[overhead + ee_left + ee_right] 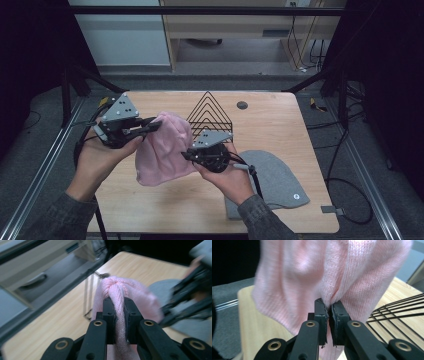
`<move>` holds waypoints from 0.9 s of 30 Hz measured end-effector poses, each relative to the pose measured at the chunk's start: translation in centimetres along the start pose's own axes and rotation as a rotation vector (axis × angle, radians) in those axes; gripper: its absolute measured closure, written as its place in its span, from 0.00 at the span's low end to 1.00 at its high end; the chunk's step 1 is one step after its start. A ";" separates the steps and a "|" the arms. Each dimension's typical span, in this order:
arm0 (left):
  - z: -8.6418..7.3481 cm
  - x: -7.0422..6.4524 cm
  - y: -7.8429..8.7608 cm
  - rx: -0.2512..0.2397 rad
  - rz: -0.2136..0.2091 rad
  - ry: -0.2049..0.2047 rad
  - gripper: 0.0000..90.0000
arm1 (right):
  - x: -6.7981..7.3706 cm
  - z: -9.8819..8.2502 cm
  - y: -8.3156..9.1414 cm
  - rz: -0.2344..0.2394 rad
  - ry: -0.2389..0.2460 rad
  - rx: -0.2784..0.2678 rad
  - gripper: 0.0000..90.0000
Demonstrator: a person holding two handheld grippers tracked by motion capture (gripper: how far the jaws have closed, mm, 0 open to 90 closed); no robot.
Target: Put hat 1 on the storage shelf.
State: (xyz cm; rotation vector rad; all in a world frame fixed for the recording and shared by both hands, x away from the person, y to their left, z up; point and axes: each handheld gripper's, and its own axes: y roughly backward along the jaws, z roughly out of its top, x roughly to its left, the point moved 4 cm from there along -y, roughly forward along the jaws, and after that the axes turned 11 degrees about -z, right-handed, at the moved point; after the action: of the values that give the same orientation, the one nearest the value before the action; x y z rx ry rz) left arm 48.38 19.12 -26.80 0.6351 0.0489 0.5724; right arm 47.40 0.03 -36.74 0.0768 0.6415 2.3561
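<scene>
Above the desk point(165, 210), in front of the black wire rack point(210, 114), a pink knitted hat point(165, 150) hangs between the two tongs. The left tongs point(150, 126) are closed on a bunched fold of the knit; in the left gripper view the fold point(119, 315) is pressed tightly between the jaws. The right tongs point(189, 156) are closed too, and in the right gripper view they pinch a thin fold of the same hat point(329, 290), at the side that is nearer to the rack.

I judge the hat to be light, very soft and limp. It sags and folds under its own weight, so it will not keep any shape. It is not fragile and not slippery, but the knit stretches, and a thin pinch could slip out if the hands pull apart. The best place to hold seems to be the thicker edge, with one grip at each side.

To the right of the rack, a grey hat point(272, 175) lies flat on the desk. The rack holds nothing as far as I can see.
</scene>
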 end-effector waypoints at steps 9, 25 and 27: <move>0.7 1.6 -1.5 0.000 0.029 -0.009 0.88 | -1.5 3.3 3.7 0.034 0.044 -0.005 0.95; 6.1 3.6 -2.1 -0.047 0.027 0.016 0.89 | -9.5 6.4 5.6 -0.117 -0.002 -0.010 0.95; 7.0 4.1 -2.1 -0.070 0.016 0.033 0.89 | -10.2 6.9 5.5 -0.131 -0.011 -0.016 0.95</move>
State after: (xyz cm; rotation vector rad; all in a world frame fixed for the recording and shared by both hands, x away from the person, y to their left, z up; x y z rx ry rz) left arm 54.39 16.01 -21.80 0.5583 0.0544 0.5972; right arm 53.38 -7.04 -26.97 0.0391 0.6038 2.2331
